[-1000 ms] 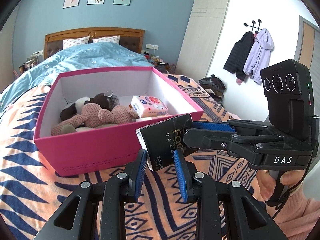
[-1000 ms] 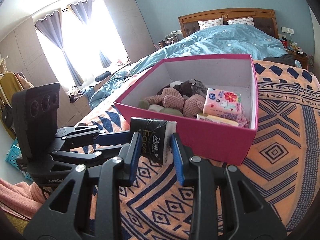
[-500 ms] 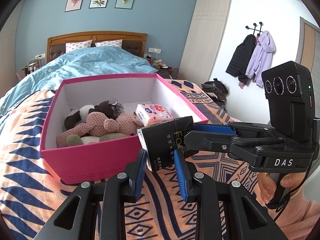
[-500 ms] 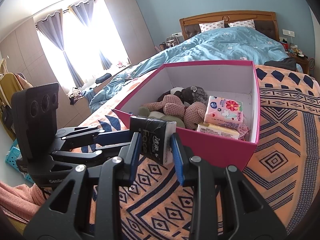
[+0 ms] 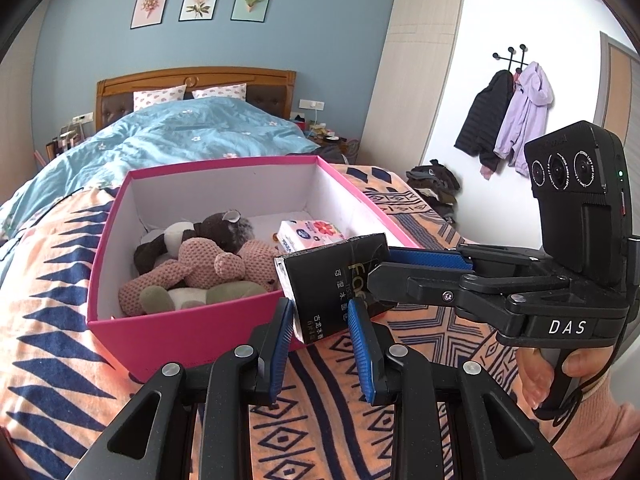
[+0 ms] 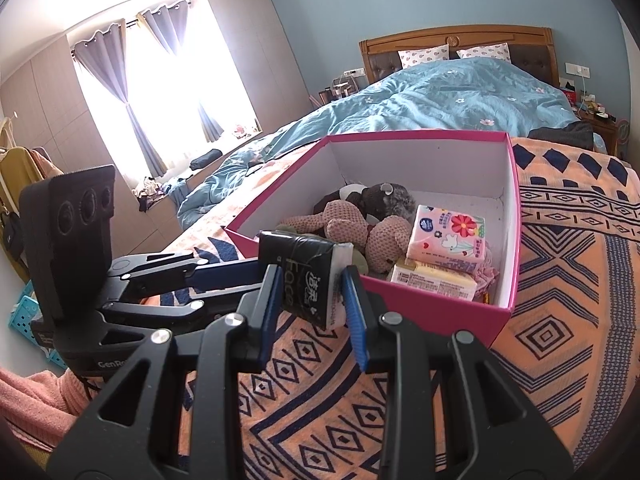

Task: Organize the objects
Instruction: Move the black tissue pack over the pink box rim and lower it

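Observation:
A black tissue pack [image 5: 332, 284] [image 6: 306, 276] is held in the air just in front of a pink open box [image 5: 192, 332] [image 6: 432, 304] on the bed. My left gripper [image 5: 320, 316] and my right gripper [image 6: 310, 292] are both shut on the pack, from crossing sides. The right gripper shows in the left wrist view [image 5: 404, 268], the left gripper in the right wrist view [image 6: 224, 276]. In the box lie plush toys [image 5: 200, 260] [image 6: 360, 220], a flowered tissue pack [image 5: 310, 234] [image 6: 448, 238] and a yellow pack [image 6: 434, 280].
The box stands on an orange and navy patterned blanket [image 5: 52, 320] [image 6: 560, 320]. A blue duvet [image 5: 180, 136] covers the far bed. Coats [image 5: 508, 120] hang on the right wall. A blue basket [image 6: 24, 312] sits on the floor at left.
Both grippers have risen with the black pack and moved toward the box; more of the box's inside shows now. Both grips are unchanged.

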A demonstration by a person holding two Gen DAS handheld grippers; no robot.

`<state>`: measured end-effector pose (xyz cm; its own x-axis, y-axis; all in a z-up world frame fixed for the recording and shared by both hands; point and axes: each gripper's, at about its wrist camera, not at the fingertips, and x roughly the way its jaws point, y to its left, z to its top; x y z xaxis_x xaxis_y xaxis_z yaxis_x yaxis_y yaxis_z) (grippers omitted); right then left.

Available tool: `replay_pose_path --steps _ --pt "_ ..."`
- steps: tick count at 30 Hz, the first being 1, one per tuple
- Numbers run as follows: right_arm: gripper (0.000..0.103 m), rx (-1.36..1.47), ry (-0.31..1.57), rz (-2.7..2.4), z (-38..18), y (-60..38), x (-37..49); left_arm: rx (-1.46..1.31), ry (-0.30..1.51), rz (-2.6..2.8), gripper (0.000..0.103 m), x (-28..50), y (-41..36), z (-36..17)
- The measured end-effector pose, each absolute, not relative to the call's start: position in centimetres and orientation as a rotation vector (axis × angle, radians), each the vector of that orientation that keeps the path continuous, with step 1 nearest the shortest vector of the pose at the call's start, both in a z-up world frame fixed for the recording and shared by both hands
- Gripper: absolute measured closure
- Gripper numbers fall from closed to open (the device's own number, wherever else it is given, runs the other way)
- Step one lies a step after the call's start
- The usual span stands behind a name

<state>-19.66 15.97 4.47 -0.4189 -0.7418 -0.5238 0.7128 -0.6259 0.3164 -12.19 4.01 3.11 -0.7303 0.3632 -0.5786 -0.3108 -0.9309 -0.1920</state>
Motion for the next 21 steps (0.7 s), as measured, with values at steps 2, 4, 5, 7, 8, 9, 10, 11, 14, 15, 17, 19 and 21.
replay_pose_path --steps 2,4,5,7,8,9,10,11,14,15,17,19,21 --pt "0.069 0.802 -0.054 -2.101 4.5 15.9 -19.8 -0.9 -0.117 2.624 0.075 -12.4 3.9 3.2" --pt "0.069 0.802 -0.054 -2.101 4.6 15.8 -19.9 -0.901 -0.12 2.622 0.075 -12.7 3.8 3.3" --pt "0.069 0.802 -0.055 -2.101 4.6 15.8 -19.9 -0.901 -0.118 2.624 0.075 -12.7 3.8 3.3" --pt "0.069 0.803 -0.053 -2.102 4.6 15.8 -19.9 -0.9 -0.112 2.627 0.075 -12.9 3.8 3.3" --pt "0.069 0.804 -0.05 -2.104 4.6 15.7 -20.0 -0.899 -0.11 2.628 0.075 -12.9 3.8 3.4" --pt "0.069 0.804 -0.049 -2.105 4.6 15.7 -20.1 -0.899 -0.109 2.629 0.075 -13.0 3.8 3.4" --pt "0.069 0.804 -0.05 -2.105 4.7 15.7 -20.2 -0.897 -0.108 2.631 0.075 -13.1 3.7 3.4" --pt "0.069 0.804 -0.051 -2.104 4.7 15.7 -20.2 -0.897 -0.109 2.631 0.075 -13.2 3.7 3.4" --pt "0.069 0.801 -0.05 -2.104 4.8 15.6 -20.4 -0.897 -0.107 2.635 0.075 -13.4 3.6 3.5" --pt "0.069 0.799 -0.049 -2.104 4.8 15.6 -20.4 -0.897 -0.107 2.637 0.075 -13.5 3.6 3.5" --pt "0.069 0.799 -0.048 -2.104 4.9 15.5 -20.5 -0.897 -0.107 2.639 0.075 -13.6 3.5 3.5" --pt "0.069 0.8 -0.051 -2.103 4.9 15.5 -20.5 -0.898 -0.106 2.641 0.075 -13.8 3.4 3.5" --pt "0.069 0.802 -0.053 -2.103 4.9 15.4 -20.7 -0.898 -0.103 2.643 0.075 -13.8 3.5 3.5"
